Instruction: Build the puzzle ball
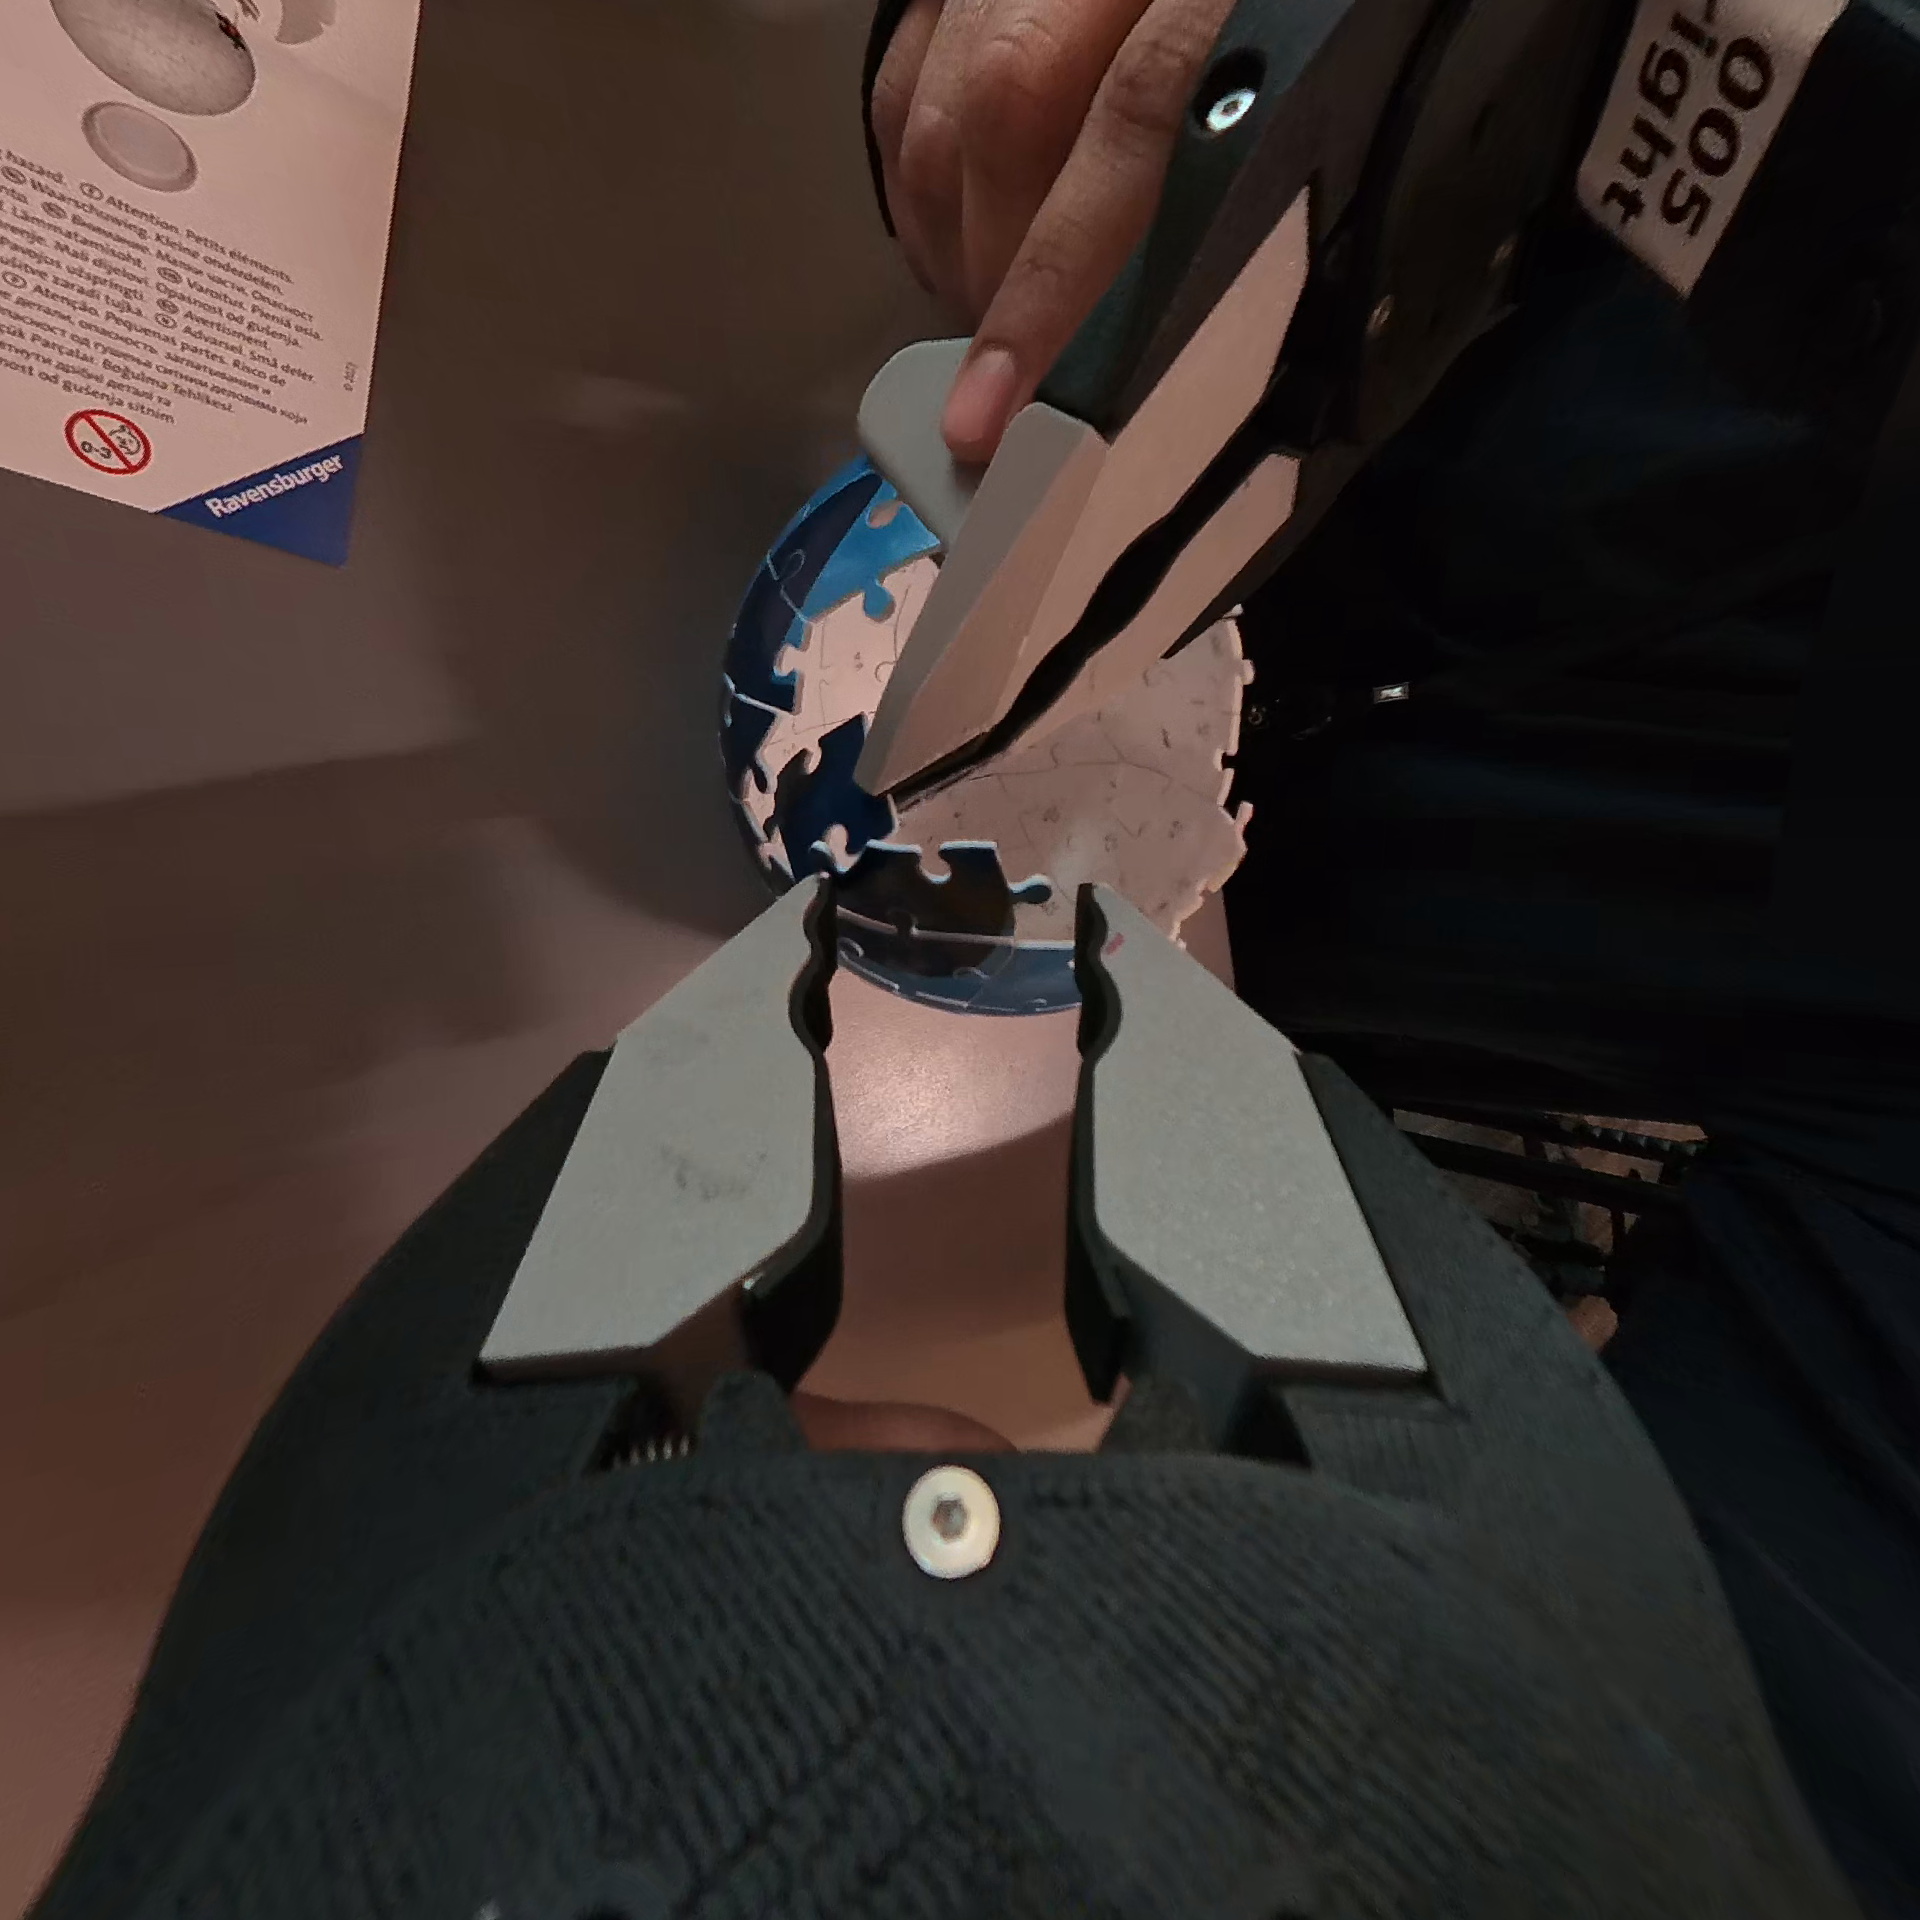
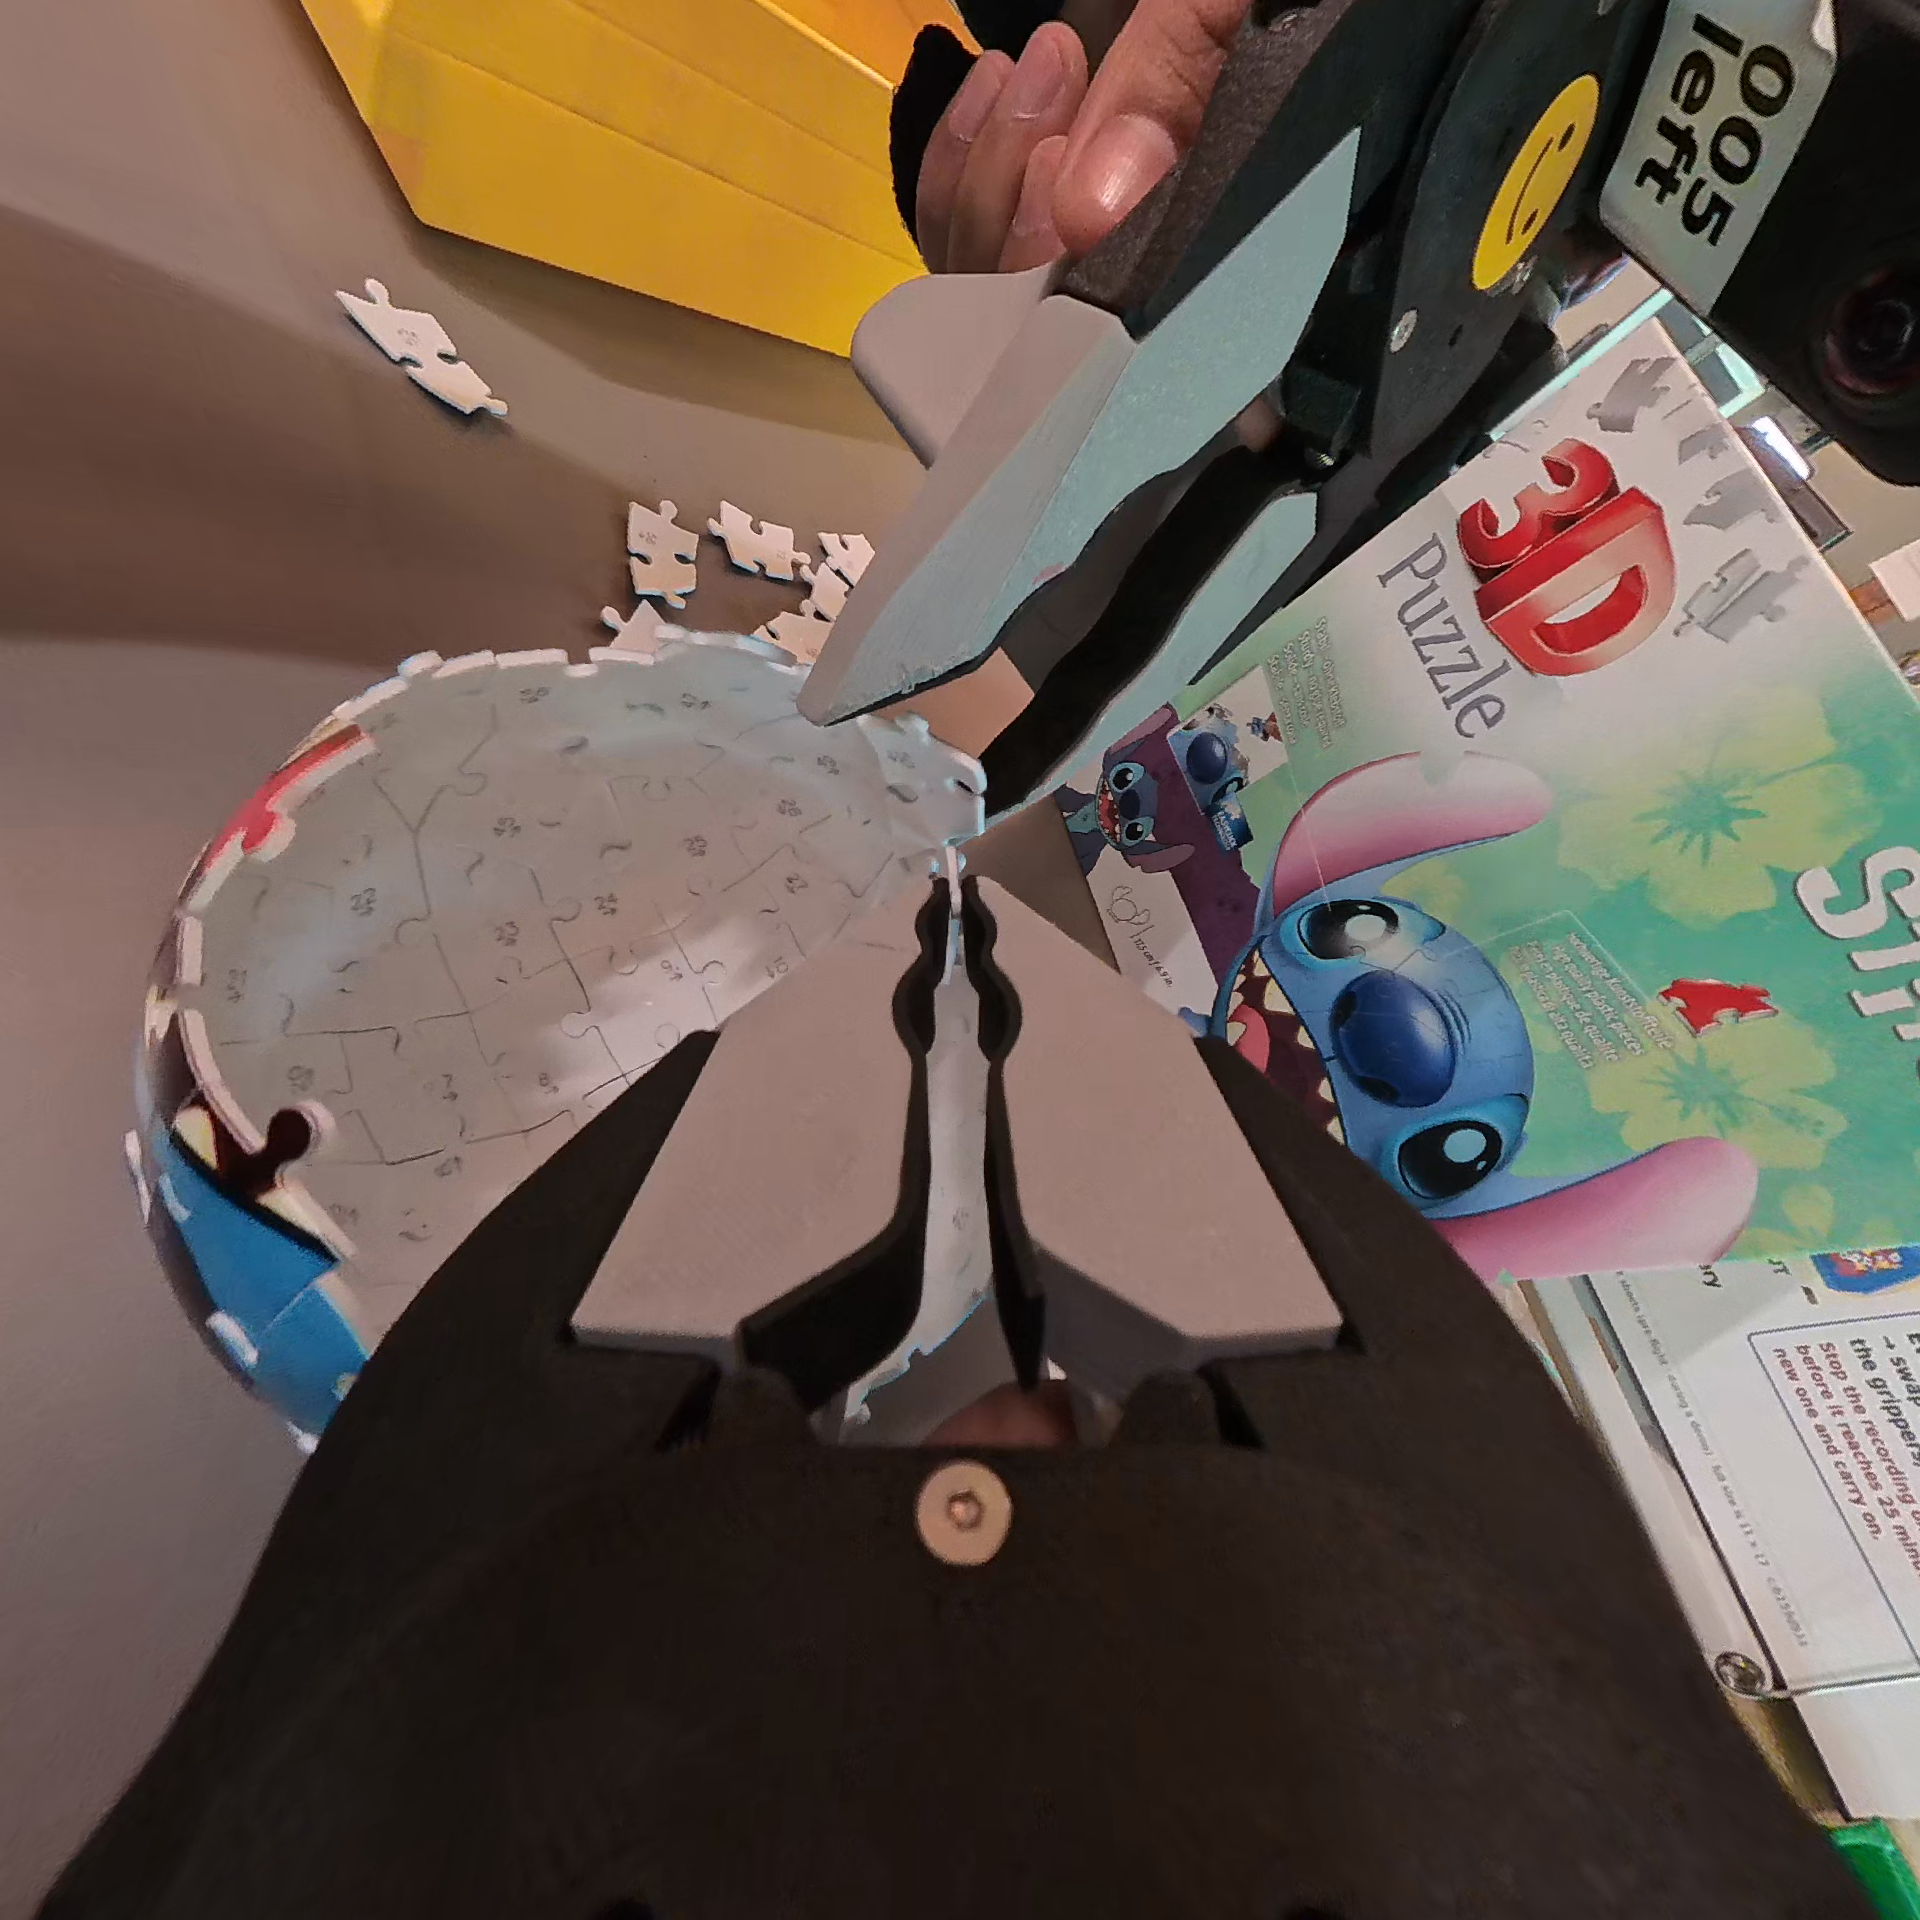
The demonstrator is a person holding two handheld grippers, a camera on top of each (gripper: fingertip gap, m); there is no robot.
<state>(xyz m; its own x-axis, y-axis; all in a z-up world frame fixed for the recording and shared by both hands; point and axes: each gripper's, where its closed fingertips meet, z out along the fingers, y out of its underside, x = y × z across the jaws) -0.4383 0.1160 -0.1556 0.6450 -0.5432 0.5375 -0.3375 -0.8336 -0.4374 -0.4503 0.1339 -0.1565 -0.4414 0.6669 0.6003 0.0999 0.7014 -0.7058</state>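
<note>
The half-built puzzle ball (image 1: 1101, 800) is an open shell, white inside and blue outside, resting on the grey table. In the right wrist view it (image 2: 499, 883) lies at the left with its hollow facing me. My right gripper (image 2: 956, 894) is shut on a puzzle piece (image 2: 951, 1091), seen edge-on, at the shell's rim. In the left wrist view that gripper (image 1: 883, 779) comes from the upper right and holds the blue piece (image 1: 831, 810) against the rim. My left gripper (image 1: 951, 904) is open, its tips either side of the shell's near edge. It also shows in the right wrist view (image 2: 909, 758).
Loose white pieces (image 2: 665, 551) lie beyond the shell, one (image 2: 416, 343) farther off. A yellow box (image 2: 644, 135) stands at the back. The printed puzzle box (image 2: 1558, 883) lies to the right, above a paper note (image 2: 1818, 1455). An instruction sheet (image 1: 177, 260) lies at the left.
</note>
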